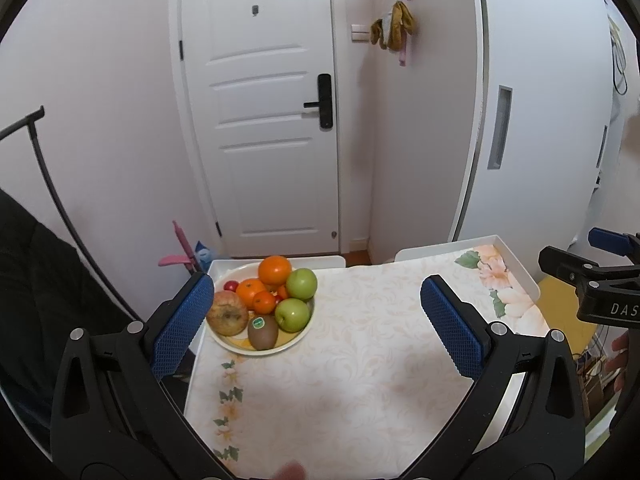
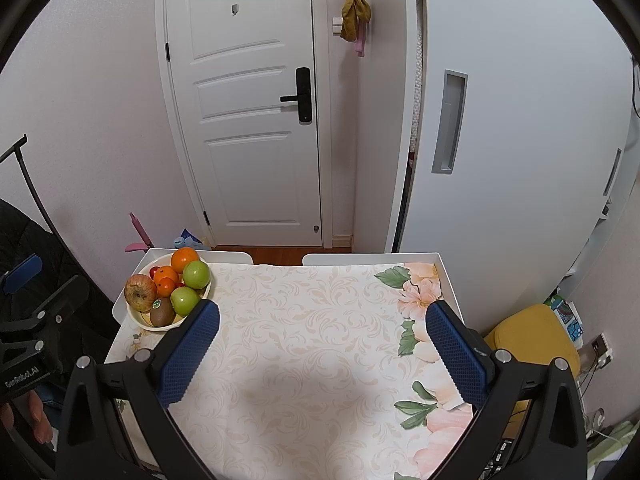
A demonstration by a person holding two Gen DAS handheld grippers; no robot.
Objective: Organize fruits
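On the table [image 2: 304,320], at the far left corner, all the fruit is seen piled in one bowl [image 2: 138,317]. No fruit is held, so the sorting looks not yet begun, or maybe already done. An orange [image 1: 274,270] is on top, with two green apples [image 1: 301,283], a brownish apple [image 1: 227,313] and a kiwi [image 1: 263,331] with a sticker. Left gripper [image 1: 316,312] and right gripper [image 2: 322,330] are spread wide and empty.
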